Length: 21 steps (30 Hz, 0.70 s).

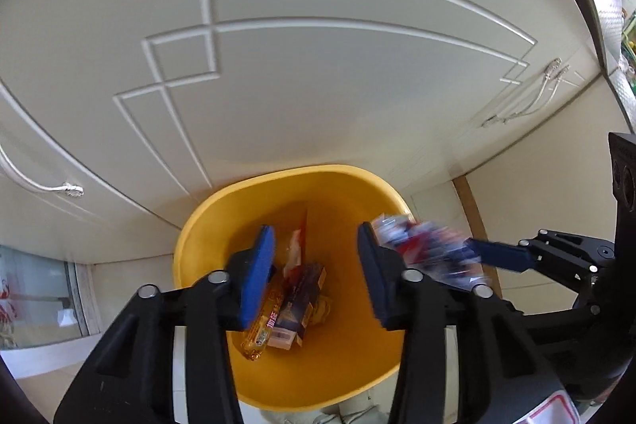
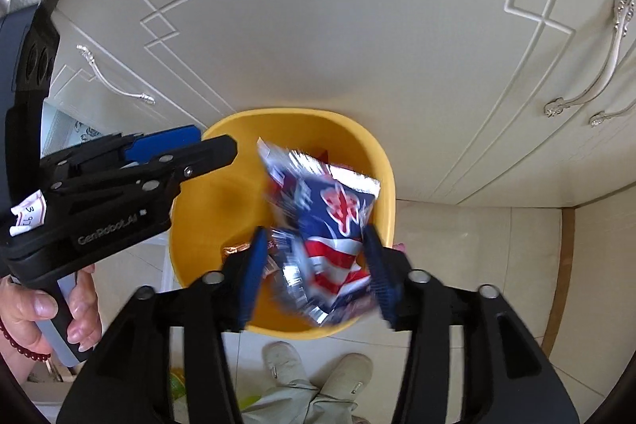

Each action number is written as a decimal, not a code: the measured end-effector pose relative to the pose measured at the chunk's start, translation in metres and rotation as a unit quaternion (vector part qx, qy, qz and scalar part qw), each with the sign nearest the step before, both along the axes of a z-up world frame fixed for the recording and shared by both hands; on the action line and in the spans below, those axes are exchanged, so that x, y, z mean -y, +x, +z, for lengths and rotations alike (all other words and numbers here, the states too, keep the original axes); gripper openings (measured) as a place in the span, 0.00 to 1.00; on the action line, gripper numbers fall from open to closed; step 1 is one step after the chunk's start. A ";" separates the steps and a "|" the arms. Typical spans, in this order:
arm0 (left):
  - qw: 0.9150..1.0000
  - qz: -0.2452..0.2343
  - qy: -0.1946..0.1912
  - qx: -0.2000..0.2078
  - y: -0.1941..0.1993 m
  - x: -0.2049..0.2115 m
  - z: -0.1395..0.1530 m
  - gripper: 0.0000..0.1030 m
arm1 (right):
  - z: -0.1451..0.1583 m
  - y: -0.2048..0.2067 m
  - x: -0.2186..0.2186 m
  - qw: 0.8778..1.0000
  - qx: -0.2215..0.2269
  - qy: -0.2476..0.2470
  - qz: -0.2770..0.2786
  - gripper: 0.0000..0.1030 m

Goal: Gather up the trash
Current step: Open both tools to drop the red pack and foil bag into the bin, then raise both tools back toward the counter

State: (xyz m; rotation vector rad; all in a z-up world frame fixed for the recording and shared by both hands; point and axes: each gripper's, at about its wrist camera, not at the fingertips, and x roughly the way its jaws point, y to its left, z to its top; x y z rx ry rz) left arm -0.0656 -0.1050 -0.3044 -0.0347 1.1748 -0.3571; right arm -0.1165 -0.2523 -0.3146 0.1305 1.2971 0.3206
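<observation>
Right wrist view: my right claw point(image 2: 314, 277) points down over the yellow bin point(image 2: 387, 185), its two blue pads standing apart. The blue, red and white snack bag point(image 2: 334, 225) sits between them, smeared by blur, so I cannot tell whether either pad touches it; it looks loose to me. It hides most of the bin's floor; just beside my left pad only a scrap of brown wrapper point(image 2: 235, 248) peeks out. My other hand point(image 2: 43, 308) grips the left claw's handle off to my left, cut by the frame edge. Below my claw, two pale shoes point(image 2: 318, 364) stand on the floor.

From the left wrist, my left claw point(image 1: 314, 275) stands half open with nothing between its pads. Beneath it in the bin lie what I count as three pieces: an orange packet point(image 1: 264, 330), a dark box point(image 1: 298, 308) and a red and white wrapper point(image 1: 296, 245), overlapping, and partly hidden by my left pad.
</observation>
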 end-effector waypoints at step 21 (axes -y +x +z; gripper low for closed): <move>0.999 0.044 -0.008 0.013 -0.050 -0.025 0.081 0.44 | 0.072 -0.035 0.010 1.000 0.024 0.015 -0.002 0.58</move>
